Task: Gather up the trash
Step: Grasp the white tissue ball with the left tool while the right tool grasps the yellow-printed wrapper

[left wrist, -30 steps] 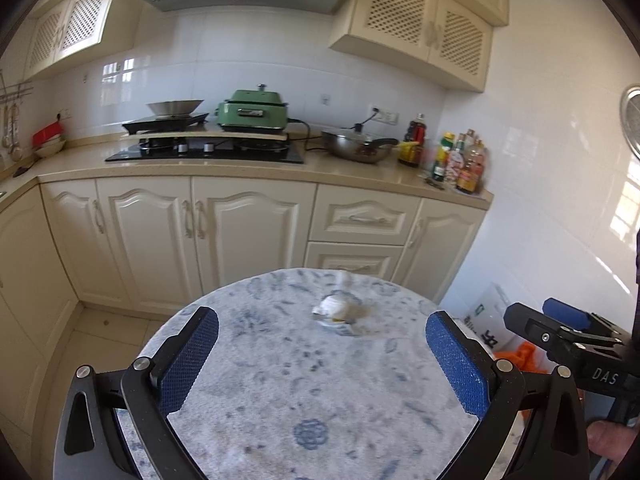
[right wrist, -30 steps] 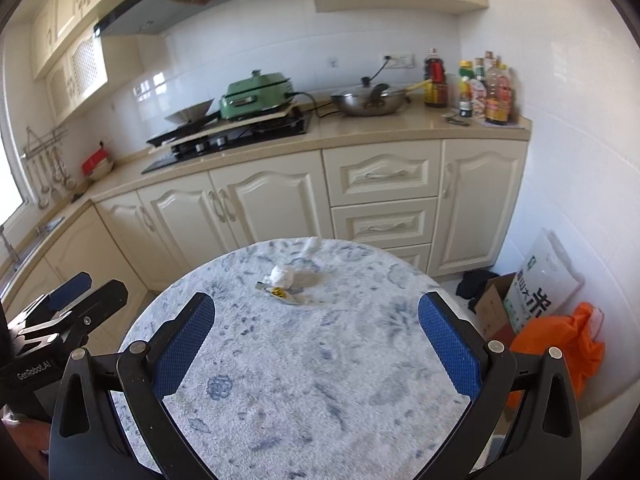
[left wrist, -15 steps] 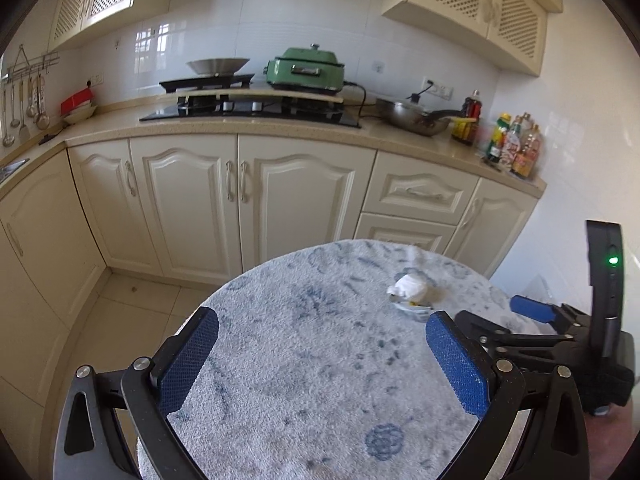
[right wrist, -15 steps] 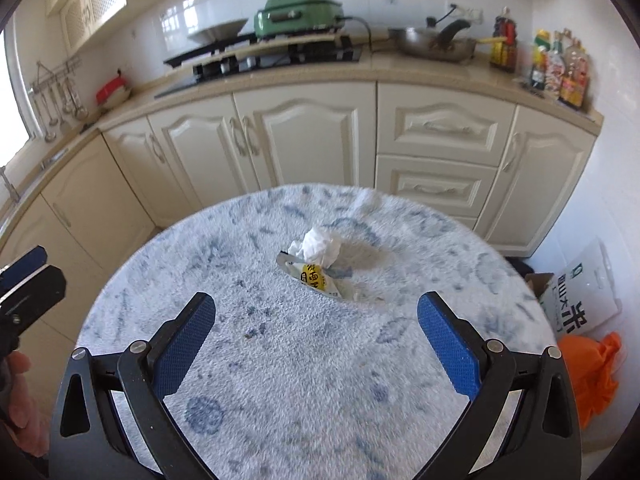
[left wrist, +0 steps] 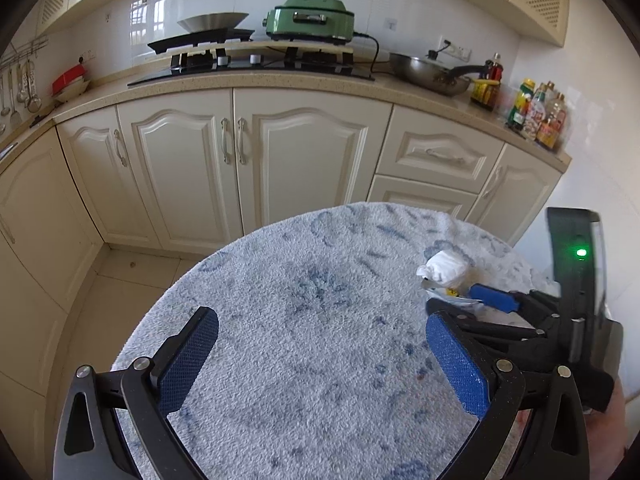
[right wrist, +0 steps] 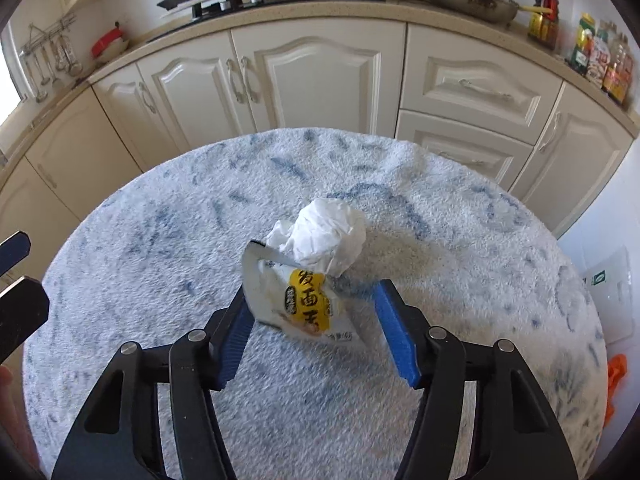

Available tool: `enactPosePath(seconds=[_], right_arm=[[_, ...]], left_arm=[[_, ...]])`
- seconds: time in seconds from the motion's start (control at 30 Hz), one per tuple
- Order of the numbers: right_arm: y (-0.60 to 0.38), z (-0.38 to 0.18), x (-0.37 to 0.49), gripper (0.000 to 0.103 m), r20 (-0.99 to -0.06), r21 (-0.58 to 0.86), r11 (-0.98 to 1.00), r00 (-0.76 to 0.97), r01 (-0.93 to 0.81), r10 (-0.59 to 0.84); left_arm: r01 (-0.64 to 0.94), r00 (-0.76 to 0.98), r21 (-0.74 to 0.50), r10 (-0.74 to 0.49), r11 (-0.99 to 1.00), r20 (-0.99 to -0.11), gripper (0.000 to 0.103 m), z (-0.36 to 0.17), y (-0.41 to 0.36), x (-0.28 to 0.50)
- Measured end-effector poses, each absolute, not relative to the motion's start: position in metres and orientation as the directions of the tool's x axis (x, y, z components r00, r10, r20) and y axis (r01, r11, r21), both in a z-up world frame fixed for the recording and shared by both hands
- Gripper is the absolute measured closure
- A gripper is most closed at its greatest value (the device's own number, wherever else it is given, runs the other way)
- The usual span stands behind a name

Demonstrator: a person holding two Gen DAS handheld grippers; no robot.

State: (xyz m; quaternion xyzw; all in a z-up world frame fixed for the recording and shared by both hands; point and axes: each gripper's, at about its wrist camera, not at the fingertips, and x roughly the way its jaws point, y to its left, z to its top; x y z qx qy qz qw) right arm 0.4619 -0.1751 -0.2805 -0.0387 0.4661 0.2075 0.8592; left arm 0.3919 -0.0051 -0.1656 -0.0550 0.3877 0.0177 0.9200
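Cabinets [left wrist: 256, 160] in cream fill the back of both views, under a counter [left wrist: 400, 94] that carries a green cooker [left wrist: 310, 18], a steel wok [left wrist: 432, 70] and a cluster of sauce bottles [left wrist: 538, 114]. Nearer to you stands a round table [left wrist: 304, 320] under a fluffy white cloth patterned in blue. On that cloth, toward its right side in the left wrist view, lie the two bits of trash together: a crumpled white tissue [right wrist: 326, 236] resting against the far end of a white and yellow food wrapper [right wrist: 304, 300]. Your right gripper [right wrist: 316, 322] points down at the pair, and the wrapper sits between its blue fingers [right wrist: 394, 332]. Its jaws are closing; the left pad is at the wrapper's edge, perhaps just touching it, while a strip of cloth shows between the wrapper and the right pad, so nothing is clamped yet. The tissue lies just beyond the fingertips, outside the jaws. Your left gripper [left wrist: 320, 356] hangs over the bare middle of the cloth with its jaws spread wide and nothing between them; the trash is off to its right, beyond its right finger [left wrist: 456, 364], with the right gripper in between.
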Motion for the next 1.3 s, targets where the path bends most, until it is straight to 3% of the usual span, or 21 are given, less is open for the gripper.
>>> enactPosePath(seconds=[0.03,0.1,0.13,0.37,0.93,0.97,1.07,1.1,1.2,1.3], right_arm=[[-0.175,-0.281,0.462,0.048,-0.814,0.117,0.911,0.487,-0.396,0.316],[-0.176,-0.282,0.461,0.073,-0.805,0.118,0.908,0.497,-0.402,0.325],[-0.179,-0.282,0.461,0.077,-0.802,0.124,0.906,0.496,-0.405,0.332],[-0.205,-0.278,0.458,0.078,-0.785,0.201,0.895,0.481,-0.399,0.391],[-0.280,-0.270,0.462,0.078,-0.769,0.260,0.922,0.517,-0.286,0.377],[-0.284,-0.270,0.461,0.078,-0.766,0.267,0.923,0.520,-0.276,0.377],[-0.293,-0.270,0.459,0.078,-0.761,0.283,0.925,0.528,-0.252,0.377],[-0.295,-0.269,0.458,0.078,-0.761,0.284,0.927,0.530,-0.246,0.374],[-0.305,-0.267,0.453,0.078,-0.760,0.290,0.929,0.535,-0.230,0.370],[-0.314,-0.263,0.445,0.078,-0.756,0.296,0.932,0.544,-0.210,0.363]], left_arm=[[-0.076,0.693,-0.082,-0.006,0.994,-0.720,0.001,-0.169,-0.006,0.399],[-0.071,0.687,-0.077,-0.007,0.995,-0.726,0.001,-0.178,-0.011,0.408],[-0.068,0.684,-0.074,-0.008,0.995,-0.730,0.001,-0.181,-0.013,0.412],[-0.022,0.672,-0.056,-0.027,0.998,-0.740,0.001,-0.196,-0.038,0.442],[0.095,0.626,-0.007,-0.065,0.995,-0.777,0.001,-0.245,-0.117,0.521],[0.103,0.621,-0.011,-0.073,0.995,-0.781,0.002,-0.249,-0.120,0.527],[0.112,0.612,-0.014,-0.080,0.994,-0.787,0.021,-0.256,-0.131,0.534],[0.120,0.617,-0.017,-0.088,0.993,-0.782,0.038,-0.256,-0.132,0.535],[0.132,0.616,-0.057,-0.127,0.990,-0.777,0.069,-0.253,-0.129,0.534],[0.132,0.609,-0.108,-0.166,0.985,-0.776,0.071,-0.250,-0.119,0.532]])
